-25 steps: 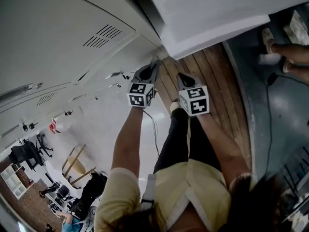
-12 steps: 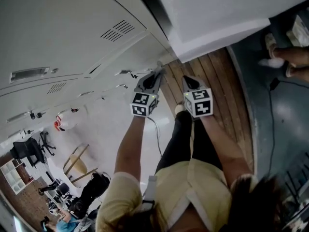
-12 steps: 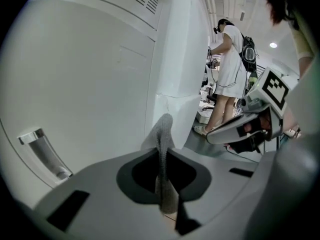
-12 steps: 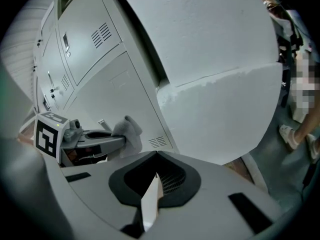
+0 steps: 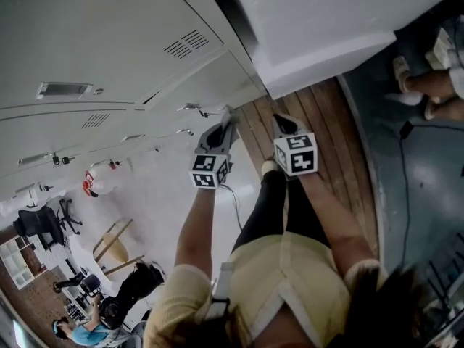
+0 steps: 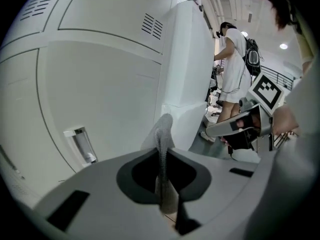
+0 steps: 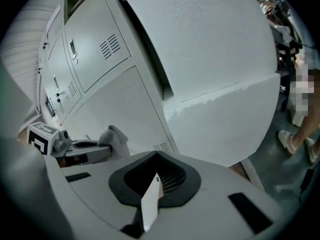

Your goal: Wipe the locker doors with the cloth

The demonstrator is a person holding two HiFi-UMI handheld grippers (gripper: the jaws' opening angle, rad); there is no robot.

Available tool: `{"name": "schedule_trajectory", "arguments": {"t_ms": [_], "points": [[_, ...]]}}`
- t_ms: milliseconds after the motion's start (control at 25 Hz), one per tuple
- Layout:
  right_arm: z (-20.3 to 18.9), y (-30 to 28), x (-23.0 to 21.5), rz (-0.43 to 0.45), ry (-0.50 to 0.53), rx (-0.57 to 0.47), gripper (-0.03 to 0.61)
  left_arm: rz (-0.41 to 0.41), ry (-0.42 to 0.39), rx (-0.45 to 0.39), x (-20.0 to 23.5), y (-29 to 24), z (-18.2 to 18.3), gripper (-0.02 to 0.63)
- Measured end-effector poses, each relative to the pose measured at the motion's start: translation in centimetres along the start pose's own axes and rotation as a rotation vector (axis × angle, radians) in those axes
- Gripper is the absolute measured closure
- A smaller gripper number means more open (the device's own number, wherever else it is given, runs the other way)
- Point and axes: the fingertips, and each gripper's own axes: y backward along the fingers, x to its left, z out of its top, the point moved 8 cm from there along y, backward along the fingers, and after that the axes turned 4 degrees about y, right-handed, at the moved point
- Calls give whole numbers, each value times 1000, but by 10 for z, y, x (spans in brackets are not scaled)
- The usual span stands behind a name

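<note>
Grey-white locker doors (image 5: 109, 42) fill the upper left of the head view, each with a vent (image 5: 187, 44) and a small latch (image 5: 193, 109). My left gripper (image 5: 229, 119) is shut on a grey cloth (image 6: 163, 134), which sticks up out of the jaws close to a lower locker door (image 6: 100, 94) beside its latch (image 6: 80, 144). I cannot tell whether the cloth touches the door. The right gripper view shows that cloth (image 7: 114, 135) at the left gripper's tip (image 7: 87, 148). My right gripper (image 5: 281, 122) hangs just right of the left one, shut (image 7: 152, 194), with nothing seen in it.
A big white block (image 5: 326, 27) juts out right of the lockers, above a wooden floor strip (image 5: 326, 136). A person's feet (image 5: 420, 89) and a cable (image 5: 403, 165) are on the grey floor at right. Another person (image 6: 235, 69) stands beyond the block.
My left gripper has pulled back a little from the lower locker door, cloth still held. The right gripper has hardly moved. More of the upper lockers shows in the head view.
</note>
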Motion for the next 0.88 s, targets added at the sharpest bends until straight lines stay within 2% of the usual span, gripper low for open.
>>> {"name": "schedule_trajectory", "arguments": {"t_ms": [360,880], "points": [[18,17,14,34,74,-24,575,107,104,-61,-2,41,10,597],[55,39,35,87,149,-62,575,165,167,-149,-5,88,38,597]]}}
